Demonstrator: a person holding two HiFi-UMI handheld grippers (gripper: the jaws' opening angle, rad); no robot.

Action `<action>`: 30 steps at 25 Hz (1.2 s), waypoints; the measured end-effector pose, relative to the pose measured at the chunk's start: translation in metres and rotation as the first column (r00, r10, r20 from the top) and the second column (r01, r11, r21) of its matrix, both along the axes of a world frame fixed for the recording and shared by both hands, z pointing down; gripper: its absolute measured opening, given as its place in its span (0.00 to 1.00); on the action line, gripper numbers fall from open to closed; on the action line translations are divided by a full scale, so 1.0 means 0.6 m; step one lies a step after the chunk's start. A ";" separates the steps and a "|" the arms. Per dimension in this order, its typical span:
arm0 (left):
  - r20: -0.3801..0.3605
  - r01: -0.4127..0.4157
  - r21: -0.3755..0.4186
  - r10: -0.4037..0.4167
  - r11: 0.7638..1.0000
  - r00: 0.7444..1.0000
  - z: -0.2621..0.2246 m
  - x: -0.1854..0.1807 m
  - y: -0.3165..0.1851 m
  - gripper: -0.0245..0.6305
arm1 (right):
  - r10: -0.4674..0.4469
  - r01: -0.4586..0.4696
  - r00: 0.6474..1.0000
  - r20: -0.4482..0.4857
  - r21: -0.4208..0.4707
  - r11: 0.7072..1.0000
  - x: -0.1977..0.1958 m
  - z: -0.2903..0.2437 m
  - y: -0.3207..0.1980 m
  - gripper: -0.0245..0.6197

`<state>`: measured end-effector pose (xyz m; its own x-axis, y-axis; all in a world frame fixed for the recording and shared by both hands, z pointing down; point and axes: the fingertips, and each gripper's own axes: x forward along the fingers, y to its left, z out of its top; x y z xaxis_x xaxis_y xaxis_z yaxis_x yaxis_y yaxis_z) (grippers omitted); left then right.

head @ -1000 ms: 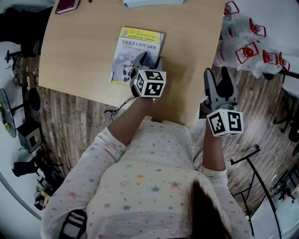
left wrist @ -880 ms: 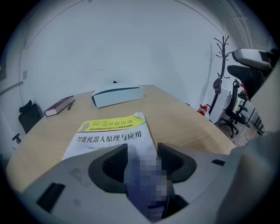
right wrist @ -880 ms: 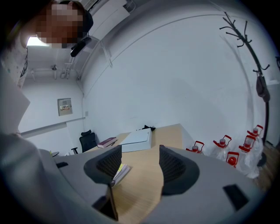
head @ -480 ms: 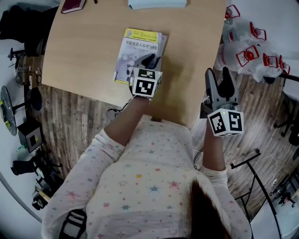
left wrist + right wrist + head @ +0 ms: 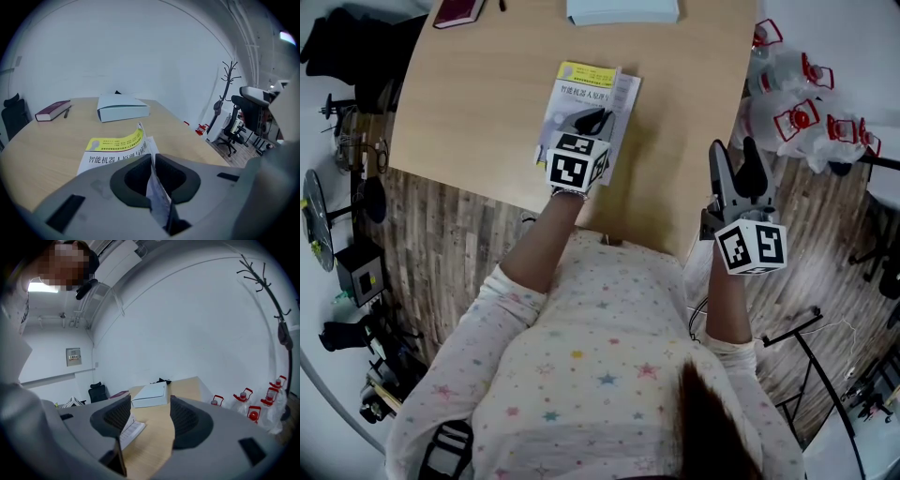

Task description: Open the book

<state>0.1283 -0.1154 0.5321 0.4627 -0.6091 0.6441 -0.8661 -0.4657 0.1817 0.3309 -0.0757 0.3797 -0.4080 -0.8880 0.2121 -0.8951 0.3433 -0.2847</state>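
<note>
Status: opening begun, not completed. The book point(image 5: 581, 98) lies on the table point(image 5: 478, 103), dead ahead of the person at 12 o'clock, spine side to 9 o'clock. The left gripper point(image 5: 592, 119) has just been closing its jaws, and they now pinch the free edge of the front cover point(image 5: 156, 194), which stands raised between the pads. A strip of white page shows at the 3 o'clock side of the book. Judged remaining: swing the cover over toward 9 o'clock and lay it flat.

The right gripper point(image 5: 733, 157) hangs off the table edge at 4 o'clock from the book, jaws wide apart, with nothing in them.

Not determinable: whether inner leaves are pinched along with the cover. The left gripper's body hides the book's near end. The white box point(image 5: 623, 11) at 12 o'clock is cut off by the frame.
</note>
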 end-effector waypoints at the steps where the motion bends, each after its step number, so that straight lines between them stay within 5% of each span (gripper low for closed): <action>1: -0.011 -0.003 -0.005 0.003 1.000 1.000 -0.004 -0.007 -0.001 0.09 | -0.003 0.003 1.000 -0.002 0.002 1.000 -0.003 -0.001 0.000 0.42; 9: -0.108 -0.009 -0.027 0.006 1.000 0.994 -0.039 -0.058 -0.010 0.07 | -0.004 0.004 1.000 -0.003 0.018 1.000 -0.041 -0.014 -0.008 0.41; 30: -0.202 -0.107 -0.023 0.100 0.994 0.974 -0.064 -0.131 -0.028 0.07 | 0.074 -0.072 0.996 -0.050 0.047 0.996 -0.147 -0.059 -0.011 0.40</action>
